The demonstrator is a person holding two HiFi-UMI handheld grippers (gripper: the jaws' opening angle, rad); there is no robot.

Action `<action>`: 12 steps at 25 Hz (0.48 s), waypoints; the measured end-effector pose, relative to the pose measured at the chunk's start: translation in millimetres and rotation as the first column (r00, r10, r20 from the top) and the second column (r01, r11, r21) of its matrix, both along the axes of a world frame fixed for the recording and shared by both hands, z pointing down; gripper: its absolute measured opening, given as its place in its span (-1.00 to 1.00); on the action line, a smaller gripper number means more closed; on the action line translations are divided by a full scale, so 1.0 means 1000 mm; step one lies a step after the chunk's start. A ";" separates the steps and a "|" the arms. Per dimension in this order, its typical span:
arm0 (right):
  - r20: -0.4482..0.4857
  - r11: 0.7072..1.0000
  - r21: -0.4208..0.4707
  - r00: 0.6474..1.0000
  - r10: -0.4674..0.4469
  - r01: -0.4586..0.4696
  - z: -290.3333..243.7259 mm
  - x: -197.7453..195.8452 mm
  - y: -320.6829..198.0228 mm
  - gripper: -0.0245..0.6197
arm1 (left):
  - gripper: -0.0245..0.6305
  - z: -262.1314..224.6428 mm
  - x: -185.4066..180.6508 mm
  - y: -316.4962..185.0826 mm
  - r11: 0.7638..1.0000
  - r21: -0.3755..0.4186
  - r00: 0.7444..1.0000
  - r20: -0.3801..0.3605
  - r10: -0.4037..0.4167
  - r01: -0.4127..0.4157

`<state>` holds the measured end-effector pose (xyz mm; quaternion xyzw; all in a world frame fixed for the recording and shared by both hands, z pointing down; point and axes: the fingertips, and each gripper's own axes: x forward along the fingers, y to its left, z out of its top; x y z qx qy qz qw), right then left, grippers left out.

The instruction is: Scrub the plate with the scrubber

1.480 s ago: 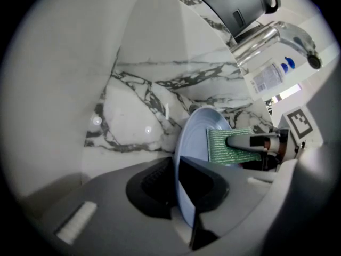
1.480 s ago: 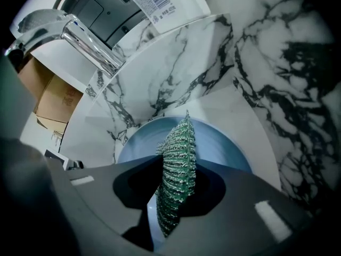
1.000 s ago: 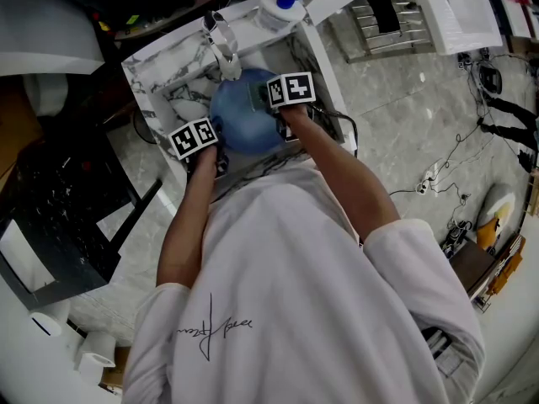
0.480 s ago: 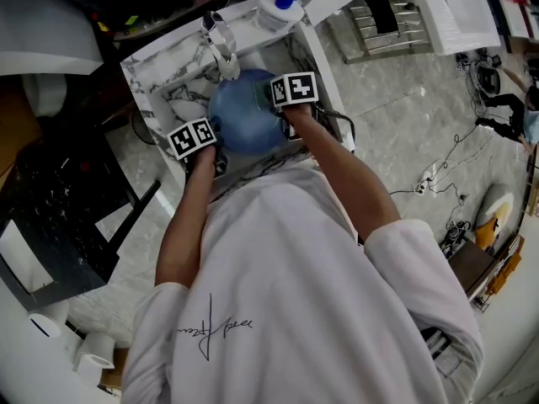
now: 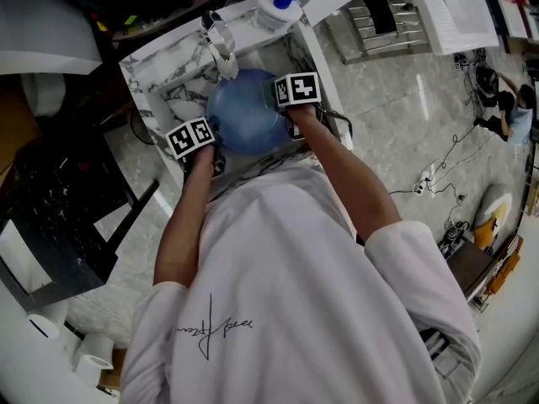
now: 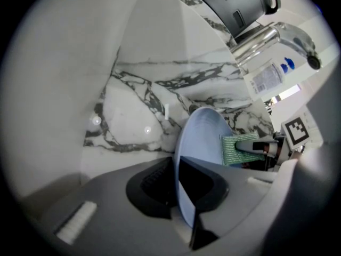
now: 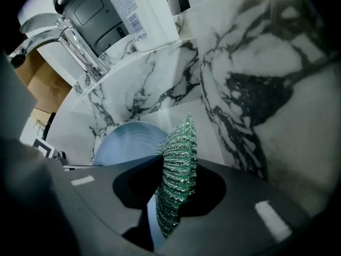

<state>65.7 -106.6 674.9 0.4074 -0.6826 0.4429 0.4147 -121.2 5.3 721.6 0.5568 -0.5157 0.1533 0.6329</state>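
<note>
Left gripper (image 6: pixel 184 201): the fingers (image 6: pixel 205 183) are partly closed and clamped on the rim of the blue plate (image 6: pixel 200 137), one pad on each face. The plate is held on edge, nearly upright, with its hollow face turned towards the right gripper.

Right gripper (image 7: pixel 170 207): the fingers (image 7: pixel 138 188) are closed on the green scrubber (image 7: pixel 178 169). It is pinched at its lower part, and the rest of the pad stands out beyond the fingertips. In the left gripper view the scrubber lies flat against the plate's hollow face, close to the rim farthest from the left gripper. In the right gripper view it is seen edge-on, with the plate just behind it.

Location of the plate: in the head view it sits inside the marble-patterned sink (image 5: pixel 168 82), over the middle of the basin. It is just below the chrome faucet (image 5: pixel 221 40) on the sink's far edge. The left gripper grips it from the sink's near left side and the right gripper works from the near right side.

Surroundings: a white bottle with a blue cap (image 5: pixel 282 7) stands at the far right corner of the sink surround. The person wears a white shirt (image 5: pixel 278 284), and both forearms reach over the near edge of the sink.
</note>
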 end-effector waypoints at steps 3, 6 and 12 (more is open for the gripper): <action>-0.019 1.000 0.009 1.000 -0.009 0.009 -0.001 0.004 -0.001 -0.72 | -0.65 0.000 0.000 -0.001 1.000 0.002 1.000 0.000 0.000 0.000; -0.039 1.000 0.016 0.999 -0.016 0.017 -0.002 0.007 0.000 -0.72 | -0.65 0.000 0.000 0.000 1.000 0.002 1.000 0.000 -0.001 0.001; -0.092 0.998 0.025 0.994 -0.050 0.053 -0.004 0.014 0.001 -0.72 | -0.65 0.000 0.000 0.000 1.000 0.002 1.000 0.002 -0.001 0.001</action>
